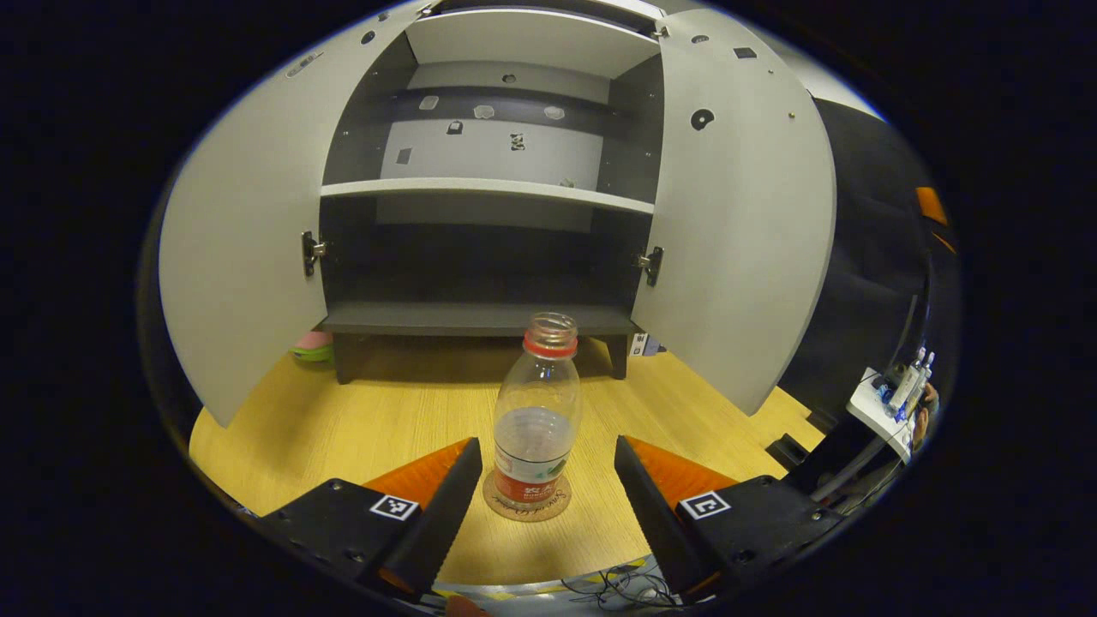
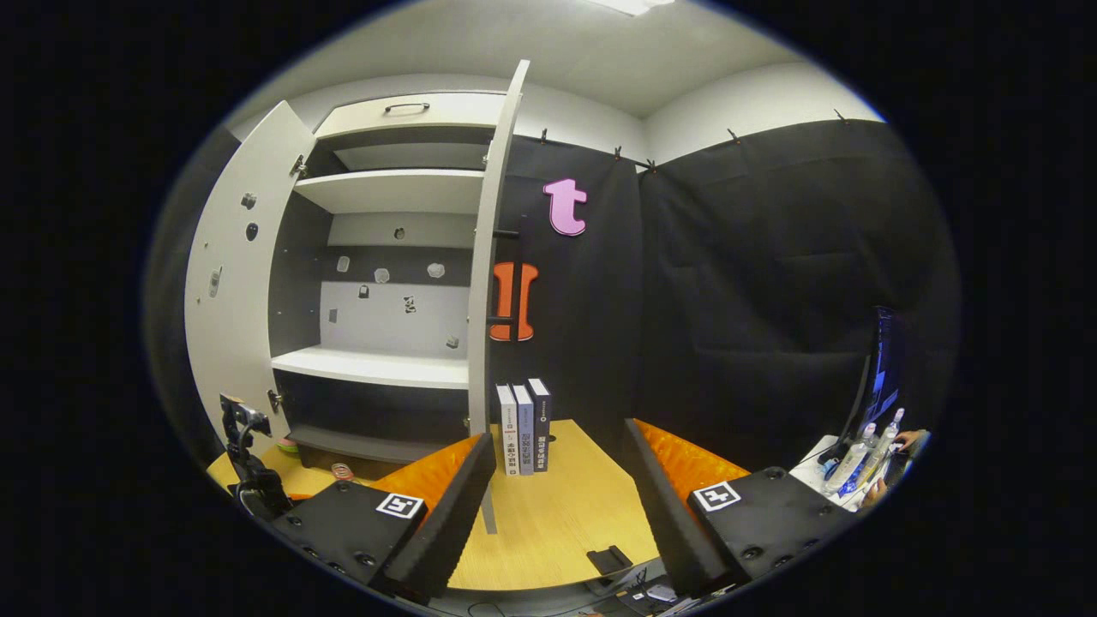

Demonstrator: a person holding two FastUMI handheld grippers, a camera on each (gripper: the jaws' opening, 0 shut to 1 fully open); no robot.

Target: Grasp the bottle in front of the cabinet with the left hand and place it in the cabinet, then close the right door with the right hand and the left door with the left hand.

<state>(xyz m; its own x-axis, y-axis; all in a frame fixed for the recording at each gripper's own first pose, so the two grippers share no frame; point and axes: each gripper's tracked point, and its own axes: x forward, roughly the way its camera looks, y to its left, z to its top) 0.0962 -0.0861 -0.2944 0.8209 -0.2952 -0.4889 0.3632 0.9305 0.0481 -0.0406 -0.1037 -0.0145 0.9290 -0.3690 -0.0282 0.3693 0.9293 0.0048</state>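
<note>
Left gripper jaws flanking bottle (untouched)

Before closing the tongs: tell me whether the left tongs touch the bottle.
Apart. The left gripper view shows the left tongs open, with bare table visible between each finger and the bottle, which stands upright on a coaster.

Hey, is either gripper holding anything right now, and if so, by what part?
Nothing is held. The left gripper is open with the bottle standing between its fingers, untouched. The right gripper is open too, near the right door.
</note>
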